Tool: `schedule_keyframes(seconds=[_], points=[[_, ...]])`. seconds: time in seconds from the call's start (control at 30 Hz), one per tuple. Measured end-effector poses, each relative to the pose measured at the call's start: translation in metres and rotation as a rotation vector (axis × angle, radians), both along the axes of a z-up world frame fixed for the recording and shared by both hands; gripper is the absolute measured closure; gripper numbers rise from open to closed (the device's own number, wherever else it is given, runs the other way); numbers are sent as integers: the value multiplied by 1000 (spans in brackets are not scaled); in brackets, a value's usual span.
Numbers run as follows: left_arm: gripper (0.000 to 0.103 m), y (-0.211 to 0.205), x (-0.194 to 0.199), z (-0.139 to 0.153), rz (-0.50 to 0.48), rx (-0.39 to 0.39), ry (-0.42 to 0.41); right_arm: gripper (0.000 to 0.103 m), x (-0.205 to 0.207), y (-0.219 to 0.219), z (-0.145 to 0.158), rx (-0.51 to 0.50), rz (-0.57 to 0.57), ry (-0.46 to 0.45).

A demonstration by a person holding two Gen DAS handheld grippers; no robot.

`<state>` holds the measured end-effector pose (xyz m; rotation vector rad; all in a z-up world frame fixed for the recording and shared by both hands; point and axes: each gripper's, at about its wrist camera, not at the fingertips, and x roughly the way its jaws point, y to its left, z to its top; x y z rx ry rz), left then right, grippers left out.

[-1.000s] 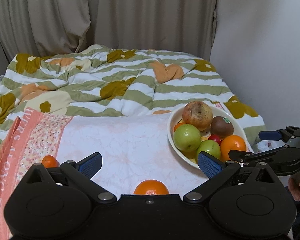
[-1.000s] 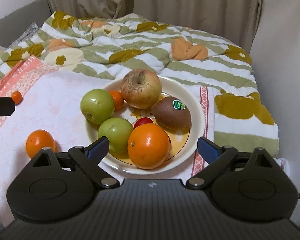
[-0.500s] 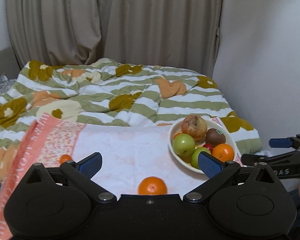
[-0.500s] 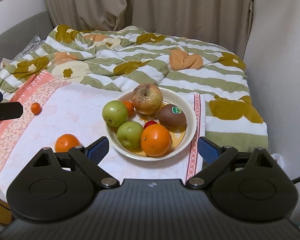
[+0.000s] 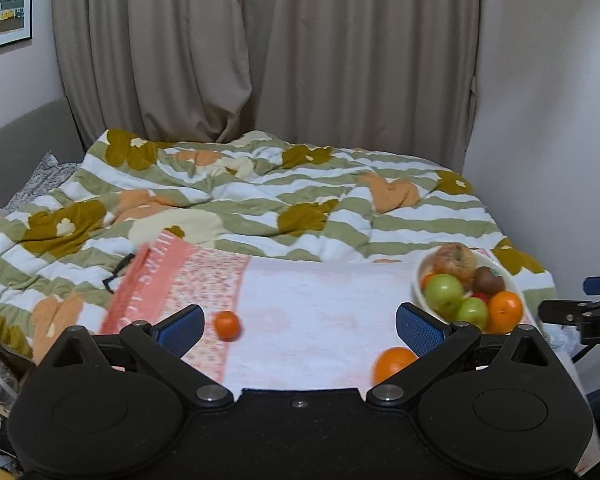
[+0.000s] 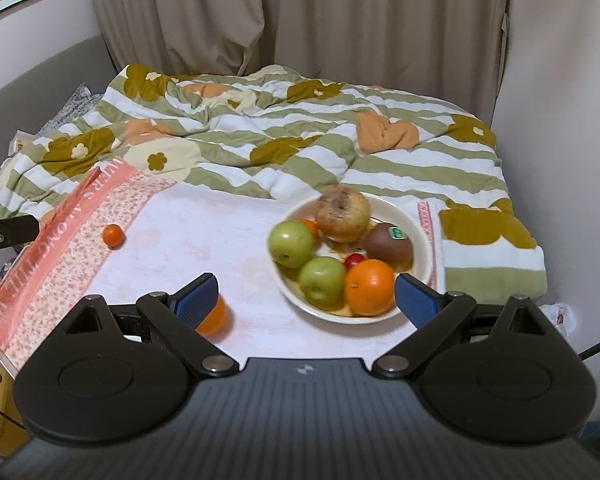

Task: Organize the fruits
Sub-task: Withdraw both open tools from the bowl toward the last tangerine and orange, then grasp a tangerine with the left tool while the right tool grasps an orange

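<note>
Right wrist view — both the right hand-held gripper [image 6: 306,294] and left hand-held gripper [image 5: 300,326] hang released, empty, near the fruit bowl [image 6: 414,220].

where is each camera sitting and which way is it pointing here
Left wrist: rides on the left gripper, looking forward over its open jaws at the towel, the small orange and the bed beyond; the right gripper's tip shows at the right edge.
Right wrist: rides on the right gripper, looking forward over its open jaws at the fruit plate; the left gripper's tip shows at the left edge.
Shared: plate, towel, small orange, big orange, striped quilt, curtain.
</note>
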<state>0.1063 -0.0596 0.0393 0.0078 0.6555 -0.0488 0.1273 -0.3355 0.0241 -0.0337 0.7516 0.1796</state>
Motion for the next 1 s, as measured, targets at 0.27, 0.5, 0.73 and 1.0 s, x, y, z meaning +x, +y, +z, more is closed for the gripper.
schedule_keyframes(seconds=[0.27, 0.5, 0.73, 1.0], points=[[0, 59, 21, -10, -67, 28, 19, 0, -2, 55, -8, 32, -127, 43], [0, 98, 62, -35, -150, 30, 129, 0, 5, 94, -27, 47, -265, 98], [0, 117, 104, -64, -236, 4, 209, 0, 22, 117, -54, 36, -351, 176], [5, 115, 144, -96, -268, -16, 288, 0, 47, 130, -84, 22, -382, 239]])
